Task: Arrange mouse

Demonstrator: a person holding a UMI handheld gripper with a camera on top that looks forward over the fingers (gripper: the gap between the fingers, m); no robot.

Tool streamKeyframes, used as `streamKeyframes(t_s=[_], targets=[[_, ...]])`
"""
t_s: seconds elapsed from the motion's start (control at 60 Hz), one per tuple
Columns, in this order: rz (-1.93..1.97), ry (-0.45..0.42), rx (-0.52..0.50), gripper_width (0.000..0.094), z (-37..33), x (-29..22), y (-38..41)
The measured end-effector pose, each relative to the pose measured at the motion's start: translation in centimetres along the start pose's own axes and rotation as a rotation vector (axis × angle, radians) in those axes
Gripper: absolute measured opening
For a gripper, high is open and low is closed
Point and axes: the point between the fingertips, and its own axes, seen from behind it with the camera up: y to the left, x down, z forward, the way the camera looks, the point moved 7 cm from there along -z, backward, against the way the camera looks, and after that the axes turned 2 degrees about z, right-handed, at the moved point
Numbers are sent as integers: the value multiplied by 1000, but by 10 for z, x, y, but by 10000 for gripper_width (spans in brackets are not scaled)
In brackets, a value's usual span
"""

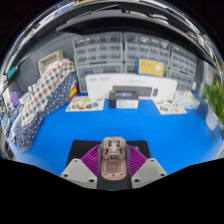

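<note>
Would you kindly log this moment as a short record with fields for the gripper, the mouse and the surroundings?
gripper: gripper, fingers closed on the mouse
mouse: mouse, pinkish-beige, held between the purple pads, pointing ahead
surface: blue table, beyond the fingers
ahead: white box with a black item in front
side: checked cloth
backdrop: drawer cabinets

Counted 1 mouse (pixel 112 160), set between the jaws of 1 gripper (pixel 112 172) w/ 2 purple pads (pixel 93 157). 1 blue bench (pixel 120 125). 1 white box (pixel 130 85), 1 patterned cloth (pixel 45 95), 1 plant (pixel 214 100).
</note>
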Motion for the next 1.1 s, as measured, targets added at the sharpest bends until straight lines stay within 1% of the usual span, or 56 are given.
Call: streamKeyframes(t_s=[0.183, 0.217, 0.317, 0.333, 0.35, 0.417, 0.517, 0.533, 0.55, 0.633, 0.65, 0.667, 0.683, 0.8, 0.983, 1.1], targets=[[30, 103, -10, 344, 24, 53, 3], [19, 76, -12, 341, 24, 52, 1], [-18, 63, 7, 345, 26, 56, 2], [-18, 61, 11, 409, 26, 57, 2], [-19, 61, 13, 370, 26, 57, 1], [-28, 52, 25, 419, 27, 57, 2], [-14, 50, 29, 463, 27, 57, 3], [-12, 54, 32, 478, 27, 57, 2], [-7, 58, 39, 555, 26, 56, 1], [20, 80, 84, 798, 20, 53, -5], [22, 76, 87, 774, 18, 51, -5], [23, 72, 89, 810, 15, 49, -6], [25, 66, 89, 799, 12, 46, -6], [38, 12, 76, 809, -19, 18, -3], [43, -77, 49, 828, -97, -25, -1], [32, -108, 57, 837, -145, -33, -8]])
